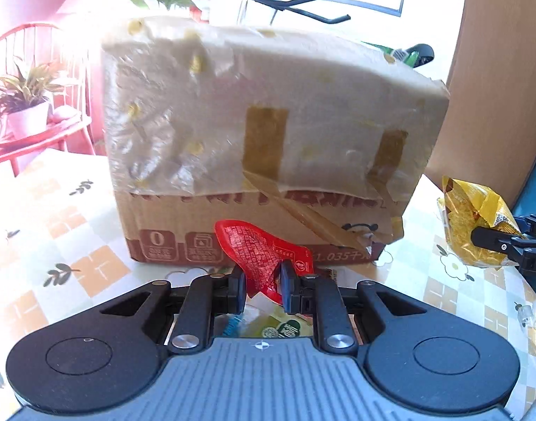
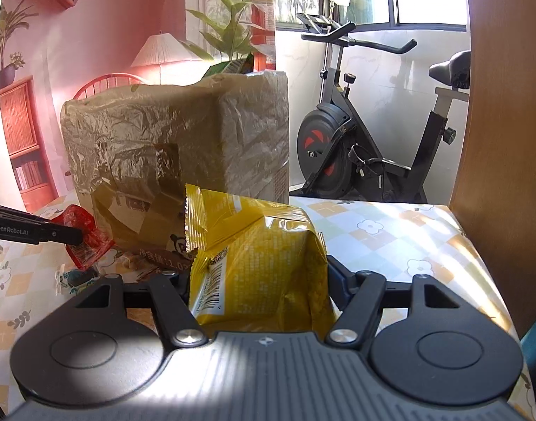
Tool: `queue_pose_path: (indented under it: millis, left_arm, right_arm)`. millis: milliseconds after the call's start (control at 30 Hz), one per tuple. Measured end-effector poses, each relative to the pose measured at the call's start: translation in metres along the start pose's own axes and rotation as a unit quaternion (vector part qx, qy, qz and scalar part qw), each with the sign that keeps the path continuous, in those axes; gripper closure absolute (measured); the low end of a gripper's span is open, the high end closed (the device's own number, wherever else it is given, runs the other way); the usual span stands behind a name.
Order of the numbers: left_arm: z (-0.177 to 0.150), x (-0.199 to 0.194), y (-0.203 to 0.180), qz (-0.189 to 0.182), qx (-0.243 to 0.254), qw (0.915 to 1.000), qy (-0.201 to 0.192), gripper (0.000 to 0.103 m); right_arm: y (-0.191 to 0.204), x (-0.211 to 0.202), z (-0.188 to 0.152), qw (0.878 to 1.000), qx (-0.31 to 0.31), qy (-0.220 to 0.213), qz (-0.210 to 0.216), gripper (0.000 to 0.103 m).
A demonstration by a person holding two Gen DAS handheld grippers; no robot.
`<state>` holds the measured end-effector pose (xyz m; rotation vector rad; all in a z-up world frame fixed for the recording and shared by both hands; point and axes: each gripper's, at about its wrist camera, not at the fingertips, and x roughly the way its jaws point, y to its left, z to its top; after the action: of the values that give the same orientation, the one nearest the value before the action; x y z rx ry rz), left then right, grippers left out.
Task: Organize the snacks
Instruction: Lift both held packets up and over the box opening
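Snacks: red sachet (image 1: 264, 249) pinched in your left gripper (image 1: 262, 282), yellow bag (image 2: 264, 263) clamped in your right gripper (image 2: 264, 291), both lifted off the table (image 2: 390, 231) right in front of the cardboard box (image 1: 268, 133). Prob held high to clear the box rim & drop in.

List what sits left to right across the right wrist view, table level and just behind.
Left gripper shut on the red snack packet → plastic-wrapped cardboard box → yellow snack bag held in the right gripper → exercise bike → wooden panel.
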<state>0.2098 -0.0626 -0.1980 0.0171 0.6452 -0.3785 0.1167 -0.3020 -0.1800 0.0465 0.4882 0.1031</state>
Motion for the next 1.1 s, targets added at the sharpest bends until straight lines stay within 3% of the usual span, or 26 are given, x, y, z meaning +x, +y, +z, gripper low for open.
queue_pose_path:
  millis: [167,400,600,767,900,1100]
  left_arm:
    - [0.017,-0.041,0.017,0.023,-0.012,0.9983,-0.052,0.083]
    - [0.053,-0.071,0.024,0.029,-0.007,0.9918,-0.124,0.083]
    - [0.106,-0.080,0.019,0.021,0.017,0.9847,-0.172,0.083]
    - [0.155,-0.063,0.019,0.017,0.031,0.9828,-0.182,0.083]
    - [0.186,-0.030,0.023,0.023,0.022,0.9869,-0.158,0.083]
    - [0.206,0.001,0.024,0.047,0.024,0.9902,-0.129,0.083]
  right_arm:
    - [0.006,-0.015,0.019,0.999,-0.012,-0.042,-0.019,0.034]
    - [0.010,-0.038,0.065,0.994,-0.024,-0.107,-0.028,0.034]
    - [0.022,-0.033,0.128,0.989,-0.039,-0.145,0.011,0.034]
    - [0.050,0.010,0.181,0.985,-0.073,-0.153,0.041,0.034]
    - [0.073,0.057,0.209,0.985,-0.089,-0.137,0.048,0.034]
    - [0.079,0.100,0.222,0.989,-0.013,-0.119,0.087,0.034]
